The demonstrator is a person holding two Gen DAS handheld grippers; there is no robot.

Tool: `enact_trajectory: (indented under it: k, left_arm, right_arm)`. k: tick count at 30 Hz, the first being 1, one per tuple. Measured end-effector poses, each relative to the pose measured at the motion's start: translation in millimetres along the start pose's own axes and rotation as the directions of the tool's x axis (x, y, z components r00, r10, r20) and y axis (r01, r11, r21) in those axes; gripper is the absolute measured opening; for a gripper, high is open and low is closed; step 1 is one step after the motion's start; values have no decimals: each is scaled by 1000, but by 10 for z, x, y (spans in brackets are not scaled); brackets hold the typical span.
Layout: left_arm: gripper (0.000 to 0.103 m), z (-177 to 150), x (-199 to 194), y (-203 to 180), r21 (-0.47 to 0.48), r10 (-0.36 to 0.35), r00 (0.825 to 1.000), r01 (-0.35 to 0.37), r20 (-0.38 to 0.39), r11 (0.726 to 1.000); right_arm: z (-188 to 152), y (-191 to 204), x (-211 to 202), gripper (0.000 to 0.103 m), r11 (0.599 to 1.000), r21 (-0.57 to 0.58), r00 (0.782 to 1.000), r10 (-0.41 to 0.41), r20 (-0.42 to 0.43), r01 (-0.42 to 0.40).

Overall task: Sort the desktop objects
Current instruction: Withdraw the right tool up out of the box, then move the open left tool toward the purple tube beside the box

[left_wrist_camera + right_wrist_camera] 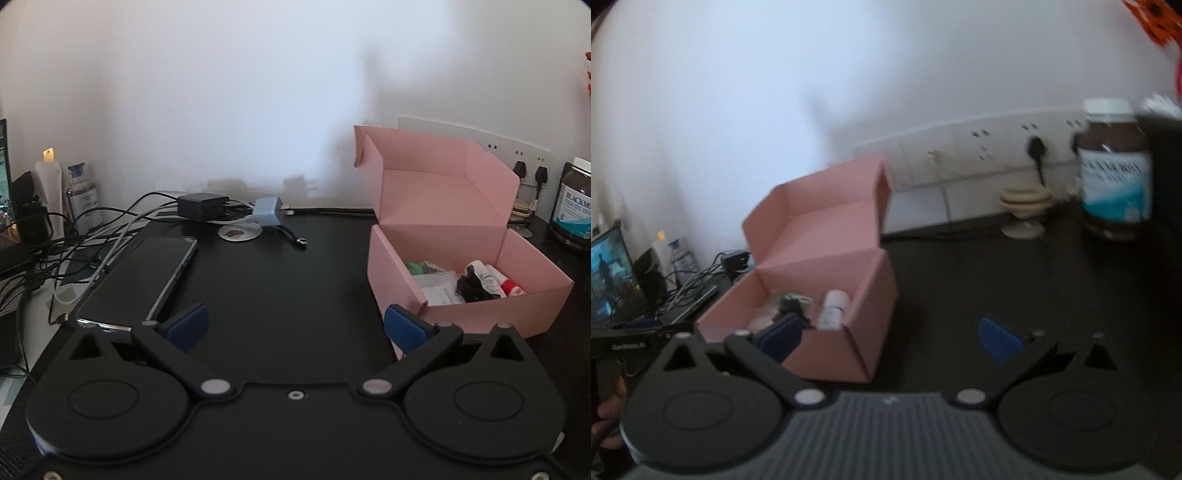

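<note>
Pink cardboard box (465, 295) is partly filled with small items; phone (140, 280), chargers (203, 206) and bottle (1115, 184) are left on the desk (288, 295). Both grippers (295, 326) (890, 339) are held spread wide, empty.

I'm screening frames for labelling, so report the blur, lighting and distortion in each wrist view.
Left wrist view: mostly sharp, dim; the open pink cardboard box and black smartphone are crisp, soft shadows fall on the white wall, and the edges bow from the fisheye. Right wrist view: smeared throughout; the brown supplement jar's label is unreadable, and the horizon tilts.
</note>
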State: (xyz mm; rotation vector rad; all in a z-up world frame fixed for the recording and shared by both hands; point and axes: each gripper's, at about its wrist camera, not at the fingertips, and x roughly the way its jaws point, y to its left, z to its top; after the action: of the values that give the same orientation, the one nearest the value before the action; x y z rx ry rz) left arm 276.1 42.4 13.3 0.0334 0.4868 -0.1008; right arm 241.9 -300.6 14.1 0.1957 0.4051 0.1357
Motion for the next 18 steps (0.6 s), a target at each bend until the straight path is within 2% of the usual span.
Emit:
enact_trajectory:
  k: [8, 18]
  left_arm:
    - [103, -25, -18, -60, 28, -44, 999, 44, -11, 999]
    - [103, -33, -23, -75, 45, -89, 995, 91, -43, 995]
  right_arm:
    - [-103, -97, -137, 102, 1000, 25, 999, -1, 42, 0]
    - [-119, -274, -114, 102, 984, 156, 997, 81, 21, -83]
